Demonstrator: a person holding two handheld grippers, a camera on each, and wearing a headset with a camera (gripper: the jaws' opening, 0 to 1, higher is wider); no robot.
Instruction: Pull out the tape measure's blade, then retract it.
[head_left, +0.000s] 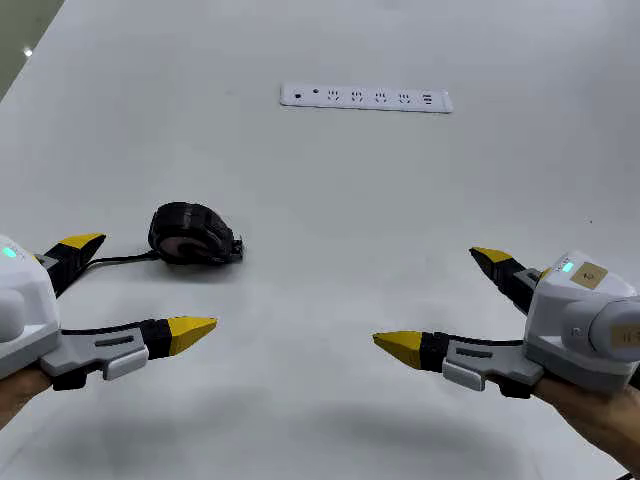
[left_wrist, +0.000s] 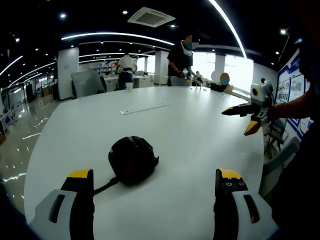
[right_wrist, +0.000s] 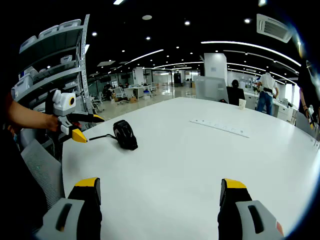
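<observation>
Lying on the bench (head_left: 350, 300) toward its left edge, the black tape measure (head_left: 194, 234) is just ahead of the left gripper (head_left: 155, 280). That gripper and the right gripper (head_left: 427, 296) hover, jaws wide open, holding nothing.

Head view looks down on the tabletop (head_left: 330, 330) from close above, both gripper views skim low across it from opposite sides, sharing the tape measure (left_wrist: 132, 160).
</observation>
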